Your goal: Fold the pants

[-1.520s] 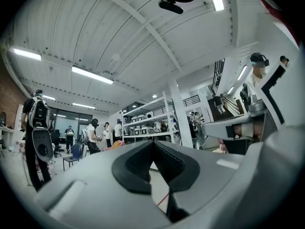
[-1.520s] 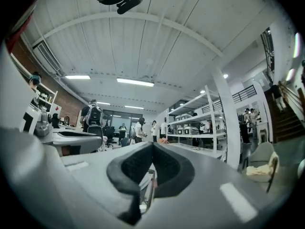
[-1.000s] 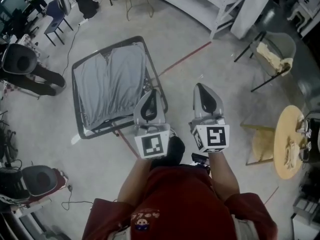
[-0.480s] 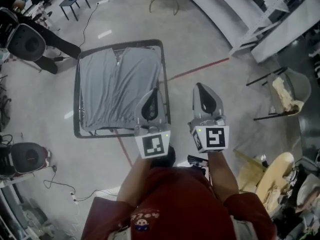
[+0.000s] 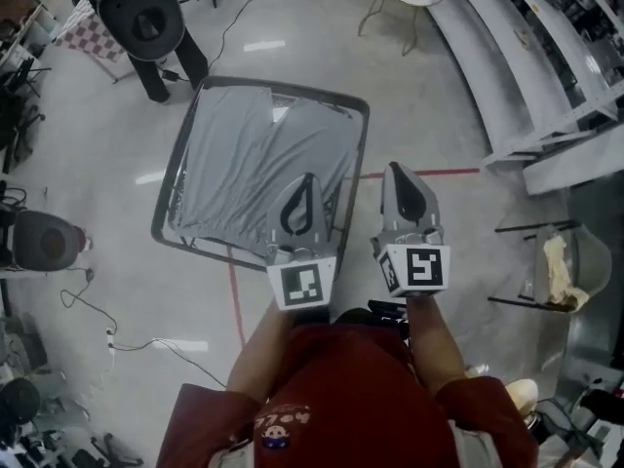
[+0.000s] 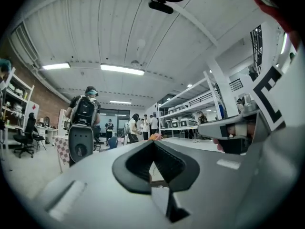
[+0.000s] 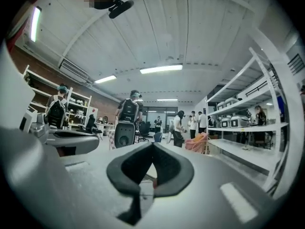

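Both tongs are pressed together with nothing in them. The left tongs [image 5: 305, 181] and right tongs [image 5: 395, 170] are held out level in front of the person, and each one's own view just shows closed tips against the room.

The pants [image 5: 258, 159] are grey and spread flat on a low black-framed desk [image 5: 175, 164], filling most of it. They lie ahead and to the left of both tongs. The long axis runs from the near edge to the far edge. The waist looks to be at the near edge, and the two legs lie side by side towards the far edge.

In the head view the left tongs sit over the desk's near right corner, so they're nearer. The right tongs are off past the right edge, over the floor.

I'd guess folding hasn't started. Both tongs need to go left and down to the fabric.
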Demonstrator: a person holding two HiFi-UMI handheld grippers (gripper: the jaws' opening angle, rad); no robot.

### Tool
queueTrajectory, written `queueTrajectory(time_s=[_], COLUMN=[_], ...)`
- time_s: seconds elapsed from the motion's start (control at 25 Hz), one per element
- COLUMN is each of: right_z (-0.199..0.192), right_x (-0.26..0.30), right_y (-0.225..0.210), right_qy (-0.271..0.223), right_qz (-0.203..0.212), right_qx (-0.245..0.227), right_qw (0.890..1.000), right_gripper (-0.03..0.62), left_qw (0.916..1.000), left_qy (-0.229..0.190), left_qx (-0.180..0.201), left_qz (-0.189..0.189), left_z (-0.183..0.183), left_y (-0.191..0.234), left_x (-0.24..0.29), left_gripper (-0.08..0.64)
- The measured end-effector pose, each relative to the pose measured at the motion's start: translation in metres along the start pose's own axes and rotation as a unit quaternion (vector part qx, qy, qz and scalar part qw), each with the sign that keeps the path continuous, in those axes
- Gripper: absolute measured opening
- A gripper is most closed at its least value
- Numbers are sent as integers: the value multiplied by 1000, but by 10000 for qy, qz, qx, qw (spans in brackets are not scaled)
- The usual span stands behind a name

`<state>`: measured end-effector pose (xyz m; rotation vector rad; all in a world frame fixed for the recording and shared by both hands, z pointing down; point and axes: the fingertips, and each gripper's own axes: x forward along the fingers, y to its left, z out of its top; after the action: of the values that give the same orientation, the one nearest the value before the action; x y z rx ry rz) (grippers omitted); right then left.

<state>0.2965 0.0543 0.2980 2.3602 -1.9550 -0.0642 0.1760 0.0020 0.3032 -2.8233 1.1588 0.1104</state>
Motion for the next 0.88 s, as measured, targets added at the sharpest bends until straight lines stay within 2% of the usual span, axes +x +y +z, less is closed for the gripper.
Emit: queueTrajectory(time_s=[0.24,0.4,0.56,0.88], right_z=[-3,-7,-5,-6], right_x=[37,75,109,148], right_y=[-7,-29,-47,-87], right_qy=[-133,-242,-381,-366], right_qz=[574,1131,1854,2919], right_qx=[48,170,192,261], right_qw=[9983,9931,9817,9554], right_gripper=[0,0,0,0], left_qw=[9978,9910,9774,9434], left_qy=[127,213,282,445], left_qx=[57,288,297,504], left_qz=[644,1288,2075,3248], left_z=[-8,-12,-14,-5], left_y=[13,14,9,-15], left_x=[10,34,56,73], left_gripper=[6,6,6,6])
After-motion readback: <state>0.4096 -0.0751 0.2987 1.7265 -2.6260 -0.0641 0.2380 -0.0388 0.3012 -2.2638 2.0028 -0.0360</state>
